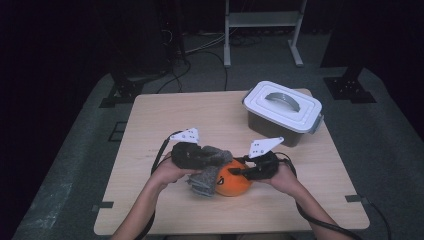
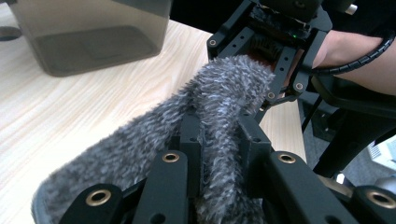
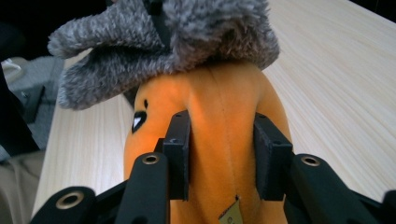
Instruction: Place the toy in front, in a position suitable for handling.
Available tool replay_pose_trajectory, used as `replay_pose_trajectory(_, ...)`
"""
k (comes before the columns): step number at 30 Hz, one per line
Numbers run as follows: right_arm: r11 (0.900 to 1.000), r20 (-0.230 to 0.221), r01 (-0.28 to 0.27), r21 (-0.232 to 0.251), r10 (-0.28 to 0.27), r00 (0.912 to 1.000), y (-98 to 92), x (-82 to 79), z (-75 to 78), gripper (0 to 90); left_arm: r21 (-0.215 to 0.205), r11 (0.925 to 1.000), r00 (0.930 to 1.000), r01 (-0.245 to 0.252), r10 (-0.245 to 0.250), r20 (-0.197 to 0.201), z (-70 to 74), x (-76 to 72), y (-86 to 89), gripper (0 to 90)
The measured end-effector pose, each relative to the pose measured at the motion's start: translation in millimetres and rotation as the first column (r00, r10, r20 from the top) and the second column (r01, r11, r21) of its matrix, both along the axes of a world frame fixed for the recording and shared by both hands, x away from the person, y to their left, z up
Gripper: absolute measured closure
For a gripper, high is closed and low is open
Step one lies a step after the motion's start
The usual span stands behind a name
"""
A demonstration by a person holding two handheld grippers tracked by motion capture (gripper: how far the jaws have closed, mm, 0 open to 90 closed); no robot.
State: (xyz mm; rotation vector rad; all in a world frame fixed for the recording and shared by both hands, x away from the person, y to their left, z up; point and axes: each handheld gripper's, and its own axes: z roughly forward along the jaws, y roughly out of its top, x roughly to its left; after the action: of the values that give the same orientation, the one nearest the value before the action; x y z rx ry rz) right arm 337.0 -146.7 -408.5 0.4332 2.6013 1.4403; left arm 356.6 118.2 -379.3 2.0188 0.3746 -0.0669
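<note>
An orange plush toy (image 1: pixel 233 184) with a black-and-white eye lies near the table's front edge. A grey fuzzy cloth (image 1: pixel 204 179) hangs over its left side. My left gripper (image 1: pixel 212 158) is shut on that cloth; in the left gripper view the cloth (image 2: pixel 219 88) is pinched between the jaws of the left gripper (image 2: pixel 219 133). My right gripper (image 1: pixel 241 171) reaches in from the right. In the right gripper view the right gripper (image 3: pixel 223 140) is shut on the orange toy (image 3: pixel 219 102), and the grey cloth (image 3: pixel 173 42) drapes over the toy's far end.
A grey lidded storage box (image 1: pixel 282 112) with a handle stands at the table's back right, also seen in the left gripper view as the box (image 2: pixel 93 37). The light wooden table (image 1: pixel 170 115) is bare at the back left. A metal rack stands on the floor beyond.
</note>
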Motion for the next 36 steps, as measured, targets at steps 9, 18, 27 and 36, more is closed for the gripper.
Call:
replay_pose_trajectory(9, 1.0, -0.011, 0.013, -0.01, -0.013, 0.9999, -26.4, -5.6, -5.7, 61.6, 0.036, 0.9993, 1.0, 0.0, 0.0, 0.005, -2.2, -1.1, -2.8, 75.5)
replay_pose_trajectory(18, 1.0, -0.03, 0.022, 0.004, -0.022, 0.9993, -46.6, -8.9, -11.8, 60.4, 0.07, 0.9975, 0.9999, 0.009, -0.01, 0.006, -3.9, -0.2, -7.5, 75.3)
replay_pose_trajectory(27, 0.999, -0.038, 0.005, -0.034, -0.006, 0.9993, -49.4, -9.2, 1.8, 36.6, 0.076, 0.9966, 0.9994, 0.033, -0.034, 0.003, -3.0, -2.3, -15.9, 75.4)
replay_pose_trajectory(36, 0.998, -0.005, -0.021, -0.053, 0.021, 0.9998, -32.9, -5.9, 9.2, 41.4, 0.079, 0.9964, 0.9994, 0.03, -0.031, 0.013, -1.6, -2.2, -14.5, 75.4)
